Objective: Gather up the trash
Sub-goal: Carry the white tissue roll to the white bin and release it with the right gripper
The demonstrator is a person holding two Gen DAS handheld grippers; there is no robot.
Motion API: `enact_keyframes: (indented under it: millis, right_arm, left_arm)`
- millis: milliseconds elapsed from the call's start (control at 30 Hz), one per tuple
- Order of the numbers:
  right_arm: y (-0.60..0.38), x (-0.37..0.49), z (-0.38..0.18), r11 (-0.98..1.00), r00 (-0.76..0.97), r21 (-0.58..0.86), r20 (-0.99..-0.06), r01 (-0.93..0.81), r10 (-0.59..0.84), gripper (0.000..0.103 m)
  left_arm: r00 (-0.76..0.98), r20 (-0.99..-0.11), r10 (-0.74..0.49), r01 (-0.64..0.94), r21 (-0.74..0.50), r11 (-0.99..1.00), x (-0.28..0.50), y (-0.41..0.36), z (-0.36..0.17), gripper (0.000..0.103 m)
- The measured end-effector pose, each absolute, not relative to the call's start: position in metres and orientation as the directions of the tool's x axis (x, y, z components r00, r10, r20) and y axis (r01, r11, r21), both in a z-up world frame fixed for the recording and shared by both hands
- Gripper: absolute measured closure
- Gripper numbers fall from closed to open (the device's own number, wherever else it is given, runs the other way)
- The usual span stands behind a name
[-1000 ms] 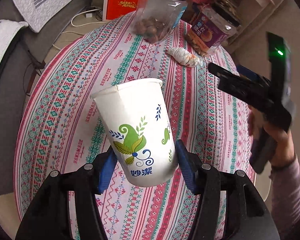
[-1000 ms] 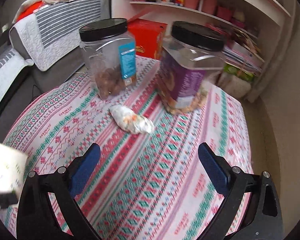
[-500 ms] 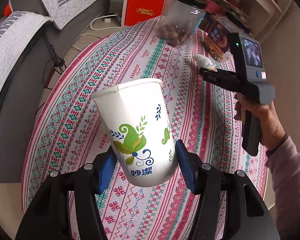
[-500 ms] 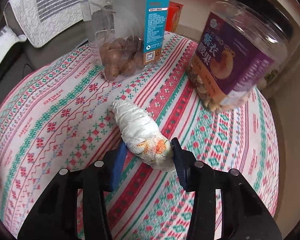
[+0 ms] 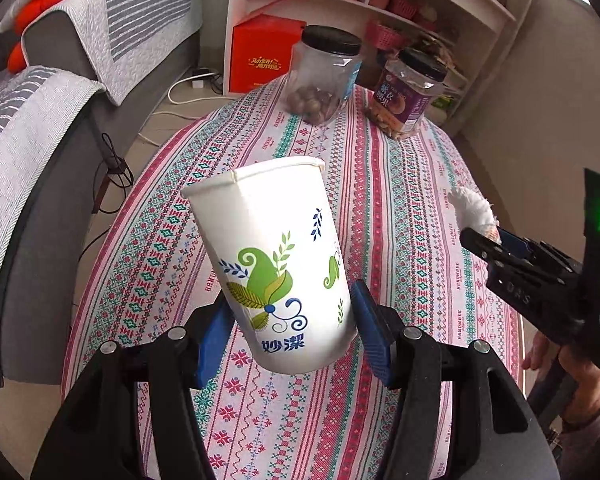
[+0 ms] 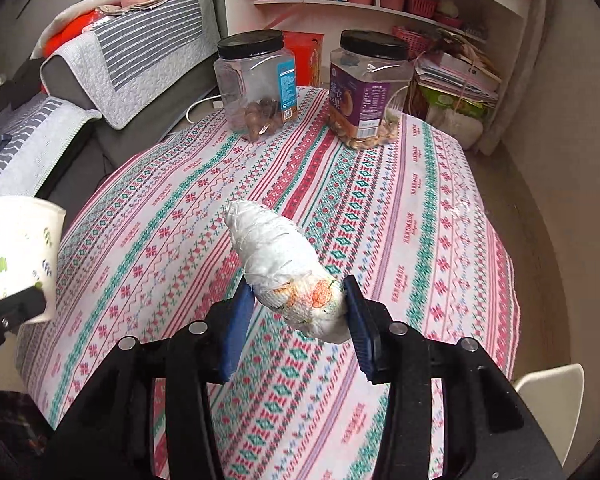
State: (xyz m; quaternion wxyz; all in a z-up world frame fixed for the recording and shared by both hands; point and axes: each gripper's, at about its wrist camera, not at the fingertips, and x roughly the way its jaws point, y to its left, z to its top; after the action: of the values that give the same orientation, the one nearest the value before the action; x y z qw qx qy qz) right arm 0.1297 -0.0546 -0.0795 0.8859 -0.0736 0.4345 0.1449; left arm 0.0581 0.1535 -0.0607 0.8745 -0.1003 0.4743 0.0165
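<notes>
The crumpled tissue wad (image 6: 288,268), white with orange and green print at its lower end, is clamped between the blue pads of the right tongs (image 6: 298,312) and hangs clear above the worktop (image 6: 400,240), its narrow end pointing away toward the jars. In the left wrist view the same wad (image 5: 474,210) shows as a white tuft sticking out of the right tongs (image 5: 488,238) at the right edge, with a hand (image 5: 572,372) on the handle below and a green light glowing on the body. The left tongs (image 5: 292,320) are closed on a paper cup (image 5: 276,264), gripping its lower part from both sides; the cup is white with green leaves and blue Chinese characters, tilted a little, mouth up and away from the camera, lifted off the worktop (image 5: 400,200). From the right wrist view the cup (image 6: 20,256) appears at the far left edge. The worktop wears a tablecloth striped in pink, red and green. At its far end stand two clear plastic jars with black lids, near each other: one with a blue label (image 6: 260,84) holding round brown nuts at the bottom, one with a purple label (image 6: 364,92) holding paler nuts. Behind them are an orange box (image 5: 266,54) on the floor, white shelves (image 6: 380,4), and a grey sofa (image 5: 60,120) with striped covers to the left.
</notes>
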Motion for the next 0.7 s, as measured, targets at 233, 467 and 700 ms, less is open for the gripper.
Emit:
enact_keyframes:
  millis: [233, 467, 700]
  right_arm:
    - [-0.096, 0.084, -0.058, 0.965, 0.627, -0.02, -0.764, -0.263, 0.155, 0.06]
    - [-0.15, 0.064, -0.058, 0.989, 0.655, 0.005, -0.749, -0.149, 0.102, 0.06]
    - [-0.207, 0.057, -0.057, 0.999, 0.668, 0.013, -0.743, -0.038, 0.035, 0.06]
  left_arm:
    - [0.576, -0.811, -0.098, -0.052, -0.157, 0.986, 0.051, 0.118, -0.053, 0.046]
    - [0.581, -0.805, -0.122, 0.019, -0.136, 0.99, 0.056, 0.077, -0.056, 0.046]
    - [0.565, -0.813, -0.139, 0.071, -0.12, 0.99, 0.07, 0.035, -0.066, 0.046]
